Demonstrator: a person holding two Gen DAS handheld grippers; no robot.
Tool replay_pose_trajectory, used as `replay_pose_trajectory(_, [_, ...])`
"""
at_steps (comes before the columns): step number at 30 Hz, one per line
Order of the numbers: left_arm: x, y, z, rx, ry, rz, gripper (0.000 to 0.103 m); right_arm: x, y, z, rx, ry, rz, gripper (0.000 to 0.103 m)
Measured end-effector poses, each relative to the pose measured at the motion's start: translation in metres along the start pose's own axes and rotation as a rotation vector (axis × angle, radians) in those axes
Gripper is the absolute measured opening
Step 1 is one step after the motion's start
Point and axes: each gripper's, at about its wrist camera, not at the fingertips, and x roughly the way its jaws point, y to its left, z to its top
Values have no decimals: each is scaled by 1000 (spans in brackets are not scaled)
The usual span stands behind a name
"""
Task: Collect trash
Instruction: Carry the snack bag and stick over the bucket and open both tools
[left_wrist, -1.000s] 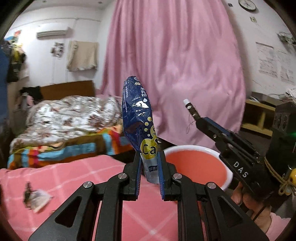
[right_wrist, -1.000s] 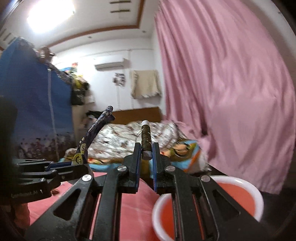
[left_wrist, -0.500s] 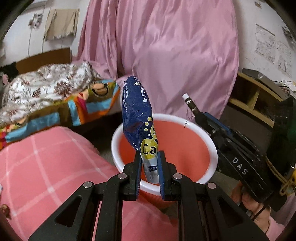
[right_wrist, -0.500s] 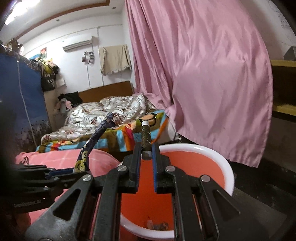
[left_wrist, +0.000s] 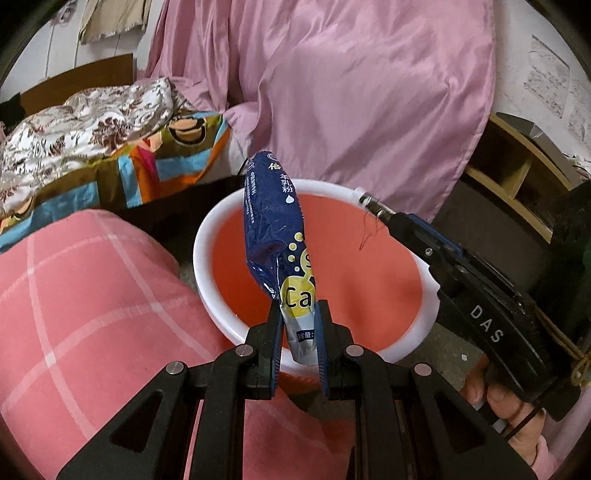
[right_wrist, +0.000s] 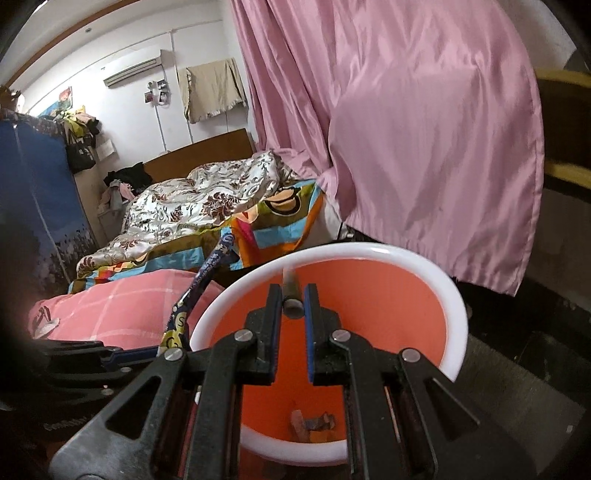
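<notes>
An orange bin with a white rim (left_wrist: 207, 236) stands on the floor beside the pink checked cloth. My left gripper (left_wrist: 299, 314) is shut on the lower end of a blue sachet (left_wrist: 273, 221), which stands upright over the bin's near rim. In the right wrist view my right gripper (right_wrist: 291, 295) is shut on a small dark spool with a white end (right_wrist: 290, 286), held over the bin's (right_wrist: 369, 253) opening. The left wrist view shows the right gripper (left_wrist: 402, 223) at the right with the spool (left_wrist: 371, 203) sticking out over the far rim. A few scraps (right_wrist: 314, 421) lie on the bin's floor.
The pink checked cloth (left_wrist: 92, 314) fills the left, with a small wrapper (right_wrist: 46, 321) lying on it. Behind are a bed with quilts (right_wrist: 207, 199), a pink curtain (left_wrist: 351, 92) and a wooden shelf (left_wrist: 517, 166). A hand (left_wrist: 498, 402) holds the right gripper.
Both grippers have come down and tipped forward, moving from above the pink cloth to over the bin. The sachet and the spool stay gripped as before.
</notes>
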Motion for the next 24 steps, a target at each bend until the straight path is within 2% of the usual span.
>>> replay_pose_trajectory(11, [11,8,-4,-37,68,-22,14,4,1,-2,6,18,-13,44])
replay_pose_trajectory(19, [10,11,-2,-57,74,-33,16,3,3,-1,11,12,-24,47])
replay_pose_trajectory(24, [7,14,-2,-76,57,-34,30,3,3,-2,16,10,-28,51])
